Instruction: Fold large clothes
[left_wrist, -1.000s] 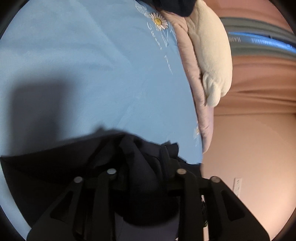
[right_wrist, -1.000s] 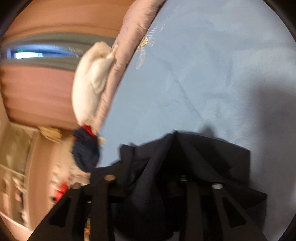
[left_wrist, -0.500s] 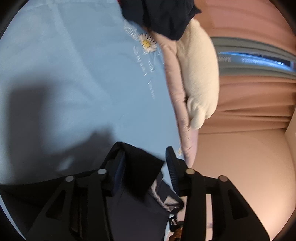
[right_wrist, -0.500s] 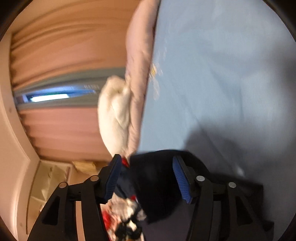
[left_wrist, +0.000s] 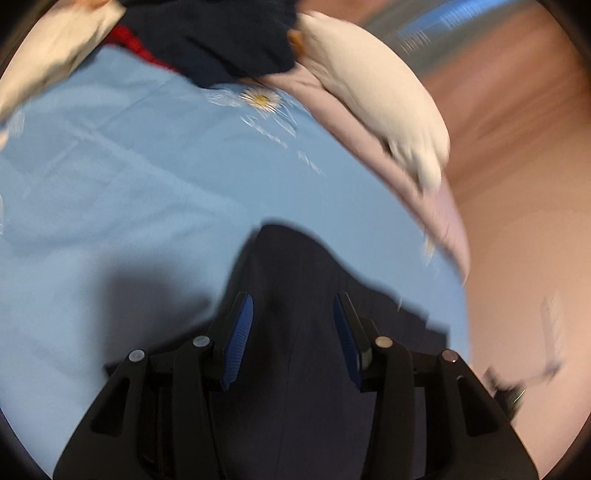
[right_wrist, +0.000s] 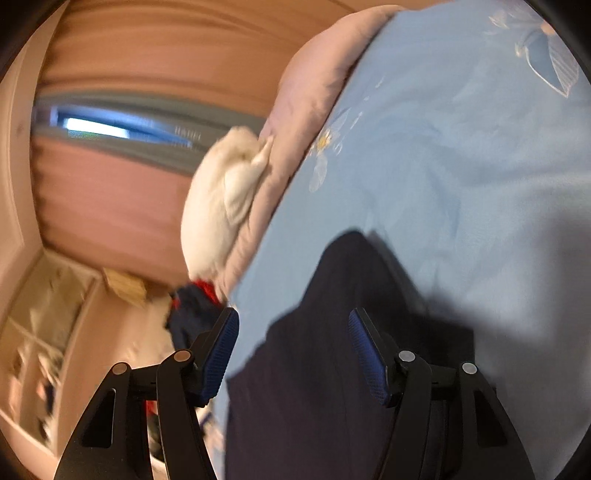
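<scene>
Soft matt cloth all round, hard plastic only on the grippers.

The dark navy garment (left_wrist: 295, 280) is smooth, matt woven cloth lying on the light blue bedsheet (left_wrist: 129, 177), itself a matt, lightly creased cotton-like fabric with an embroidered daisy (left_wrist: 260, 99). Beside the bedsheet's edge, the pink quilt (right_wrist: 310, 99) looks padded and soft, the cream plush pillow (right_wrist: 221, 206) fuzzy. The left gripper (left_wrist: 293, 332) and right gripper (right_wrist: 293, 350) are matt black plastic with dull metal pins and ribbed blue rubbery pads (left_wrist: 240, 332).
</scene>
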